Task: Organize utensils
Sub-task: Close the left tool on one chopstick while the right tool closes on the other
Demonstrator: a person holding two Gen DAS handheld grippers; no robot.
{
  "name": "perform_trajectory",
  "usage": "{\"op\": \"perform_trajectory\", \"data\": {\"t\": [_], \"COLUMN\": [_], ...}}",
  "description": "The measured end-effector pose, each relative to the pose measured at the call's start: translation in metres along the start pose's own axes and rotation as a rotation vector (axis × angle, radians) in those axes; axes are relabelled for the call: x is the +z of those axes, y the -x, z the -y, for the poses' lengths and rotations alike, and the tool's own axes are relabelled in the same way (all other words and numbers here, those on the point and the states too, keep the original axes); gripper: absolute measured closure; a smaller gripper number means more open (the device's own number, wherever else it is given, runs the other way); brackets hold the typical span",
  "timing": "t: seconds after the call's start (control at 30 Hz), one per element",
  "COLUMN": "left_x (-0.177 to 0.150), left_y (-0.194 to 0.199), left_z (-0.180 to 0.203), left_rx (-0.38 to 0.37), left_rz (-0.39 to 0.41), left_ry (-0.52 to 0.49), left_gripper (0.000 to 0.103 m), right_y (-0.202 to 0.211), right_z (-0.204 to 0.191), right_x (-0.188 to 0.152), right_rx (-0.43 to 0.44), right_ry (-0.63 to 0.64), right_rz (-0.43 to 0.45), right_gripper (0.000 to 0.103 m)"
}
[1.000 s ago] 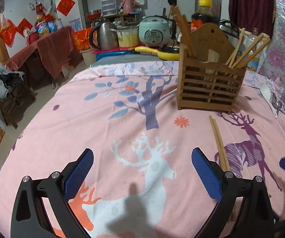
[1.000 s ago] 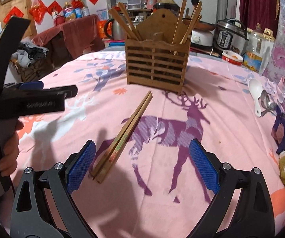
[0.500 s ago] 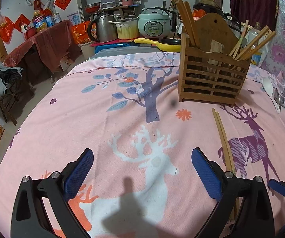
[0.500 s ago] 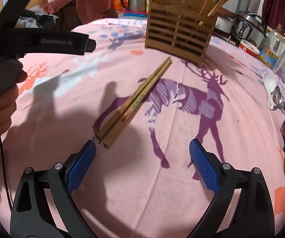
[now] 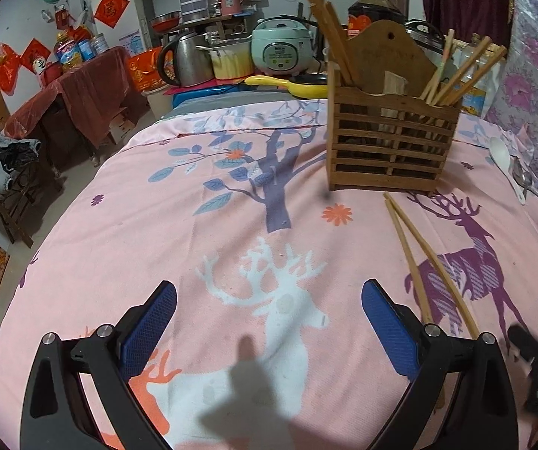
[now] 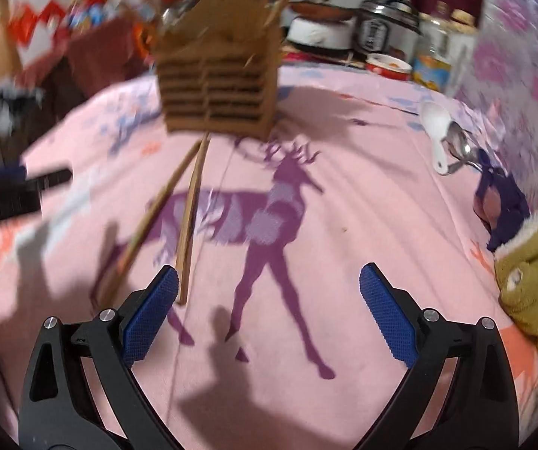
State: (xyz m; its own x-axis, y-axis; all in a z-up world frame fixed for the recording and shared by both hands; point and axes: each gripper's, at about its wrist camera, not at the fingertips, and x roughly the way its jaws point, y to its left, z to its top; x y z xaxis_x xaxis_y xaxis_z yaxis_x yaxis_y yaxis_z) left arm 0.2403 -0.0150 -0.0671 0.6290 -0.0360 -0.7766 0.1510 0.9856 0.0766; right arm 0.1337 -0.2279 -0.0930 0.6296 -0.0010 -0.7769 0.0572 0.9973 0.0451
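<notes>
Chopsticks [image 6: 190, 221] lie splayed on my pink cloth [image 5: 231, 262] before the wooden holder [image 5: 388, 142]; both my left gripper [image 5: 269, 333] and right gripper [image 6: 267, 315] gape wide, holding nothing.

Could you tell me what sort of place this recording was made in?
Most likely a home kitchen or dining corner: a rice cooker and kettle stand behind the cloth-covered table, and a wooden chopstick holder sits on it.

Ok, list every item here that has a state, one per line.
Left claw: open, empty.
Right claw: open, empty.
Chopstick pair: lying loose on the cloth, splayed apart.
Wooden holder: upright, chopsticks standing inside.
White spoon: lying on the cloth.
Metal spoon: lying beside the white spoon.
</notes>
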Motion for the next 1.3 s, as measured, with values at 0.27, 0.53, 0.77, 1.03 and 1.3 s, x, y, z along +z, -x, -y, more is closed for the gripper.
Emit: {"op": "perform_trajectory", "data": {"t": [0.27, 0.53, 0.77, 1.03, 1.3], "left_x": [-0.015, -0.042, -0.033, -0.026, -0.033], "left_y": [0.004, -0.001, -0.020, -0.028, -0.020], "left_z": [0.039, 0.083, 0.063, 0.023, 0.000], "left_rx": [-0.126, -0.284, -0.313, -0.233, -0.242], "left_rz": [-0.016, -0.079, -0.142, -0.162, -0.161], "left_ry": [-0.160, -0.353, -0.250, -0.116, -0.060], "left_gripper": [0.006, 0.021, 0.095, 0.094, 0.055], "right_y": [0.015, 0.023, 0.021, 0.011, -0.006], "right_z": [0.023, 0.052, 0.050, 0.035, -0.014], "right_x": [0.009, 0.014, 0.014, 0.009, -0.003], "right_rx": [-0.033, 0.000, 0.017, 0.071, 0.159], "right_ry": [-0.112, -0.244, -0.243, -0.205, -0.019], "right_rz": [0.097, 0.137, 0.128, 0.074, -0.011], "right_gripper": [0.009, 0.009, 0.009, 0.010, 0.038]}}
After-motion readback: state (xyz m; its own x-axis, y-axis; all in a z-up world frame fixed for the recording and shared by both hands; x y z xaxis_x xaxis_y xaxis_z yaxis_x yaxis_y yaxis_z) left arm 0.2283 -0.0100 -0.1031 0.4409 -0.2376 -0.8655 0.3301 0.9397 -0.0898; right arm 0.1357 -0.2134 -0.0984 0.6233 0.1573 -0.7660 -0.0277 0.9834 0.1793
